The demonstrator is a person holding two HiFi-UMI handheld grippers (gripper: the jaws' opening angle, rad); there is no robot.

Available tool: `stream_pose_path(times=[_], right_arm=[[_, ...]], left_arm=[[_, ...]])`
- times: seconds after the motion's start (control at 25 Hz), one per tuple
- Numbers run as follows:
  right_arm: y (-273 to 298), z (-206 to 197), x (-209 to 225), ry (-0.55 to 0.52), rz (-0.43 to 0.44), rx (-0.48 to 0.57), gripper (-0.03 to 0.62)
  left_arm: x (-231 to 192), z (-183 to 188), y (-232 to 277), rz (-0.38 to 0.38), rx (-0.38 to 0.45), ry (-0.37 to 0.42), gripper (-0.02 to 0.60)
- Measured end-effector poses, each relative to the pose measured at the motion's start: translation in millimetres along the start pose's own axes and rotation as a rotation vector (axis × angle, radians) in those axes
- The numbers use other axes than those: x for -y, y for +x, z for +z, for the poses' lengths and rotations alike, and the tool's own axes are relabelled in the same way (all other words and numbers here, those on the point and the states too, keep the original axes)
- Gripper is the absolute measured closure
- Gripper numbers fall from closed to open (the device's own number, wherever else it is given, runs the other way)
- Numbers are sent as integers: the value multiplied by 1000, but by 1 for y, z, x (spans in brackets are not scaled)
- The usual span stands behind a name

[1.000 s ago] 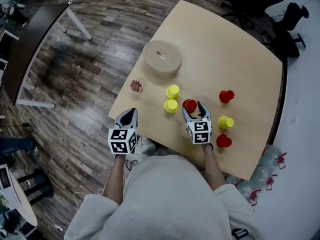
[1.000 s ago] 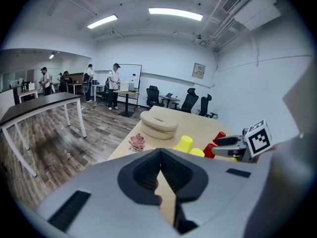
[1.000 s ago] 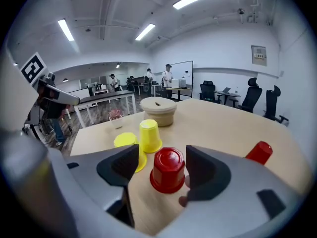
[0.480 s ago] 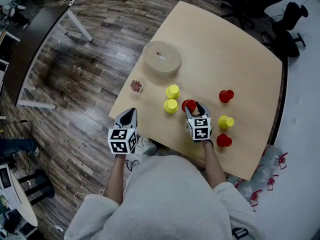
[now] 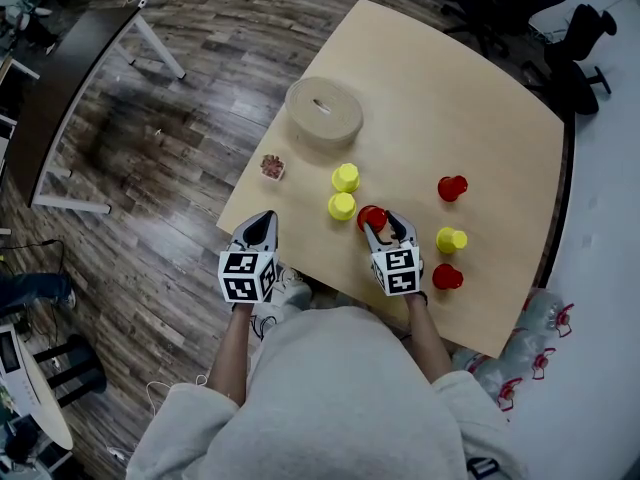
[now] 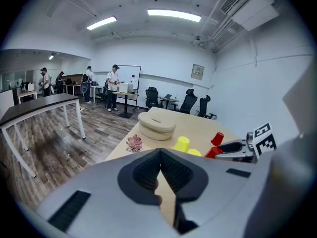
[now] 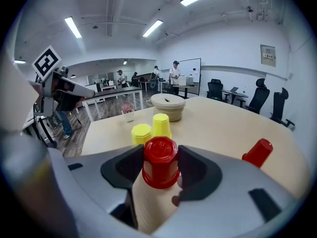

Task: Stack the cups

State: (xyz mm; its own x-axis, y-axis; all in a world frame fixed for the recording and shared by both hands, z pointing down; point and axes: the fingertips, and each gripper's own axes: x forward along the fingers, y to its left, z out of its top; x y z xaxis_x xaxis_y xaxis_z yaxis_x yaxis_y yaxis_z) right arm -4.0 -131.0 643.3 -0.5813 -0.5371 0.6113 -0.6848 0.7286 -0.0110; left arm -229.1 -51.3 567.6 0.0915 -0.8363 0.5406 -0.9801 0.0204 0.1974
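Note:
Upside-down cups stand on the light wooden table. My right gripper is shut on a red cup, with a pad pressed against each of its sides. Two yellow cups stand just left of it, seen beyond the held cup as yellow cups in the right gripper view. To the right are a red cup, a yellow cup and another red cup. My left gripper is shut on nothing, off the table's near-left edge.
A round tan roll lies at the table's left side, with a small pink object near the edge. A dark table stands on the wood floor to the left. Office chairs and people stand farther off.
The right gripper's jaws have closed onto the red cup, and gripper and cup have shifted slightly left. The left gripper has barely moved.

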Motion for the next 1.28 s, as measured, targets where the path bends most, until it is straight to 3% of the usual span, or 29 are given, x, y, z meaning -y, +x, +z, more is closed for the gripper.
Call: stream_pose_path(times=[0.64,1.2,1.28], right_arm=[[4,-8,-76,-91,181,-30,376],[21,-18,-97,-85,210,-28,367],[17,-14,-99,-66,224,-21,294]], left_arm=[[-7,-3,-4,18,1,-18,572],[-14,-5,-5,22,-3,-20,572],[-12,-5,-4,17,-3,-16,572]])
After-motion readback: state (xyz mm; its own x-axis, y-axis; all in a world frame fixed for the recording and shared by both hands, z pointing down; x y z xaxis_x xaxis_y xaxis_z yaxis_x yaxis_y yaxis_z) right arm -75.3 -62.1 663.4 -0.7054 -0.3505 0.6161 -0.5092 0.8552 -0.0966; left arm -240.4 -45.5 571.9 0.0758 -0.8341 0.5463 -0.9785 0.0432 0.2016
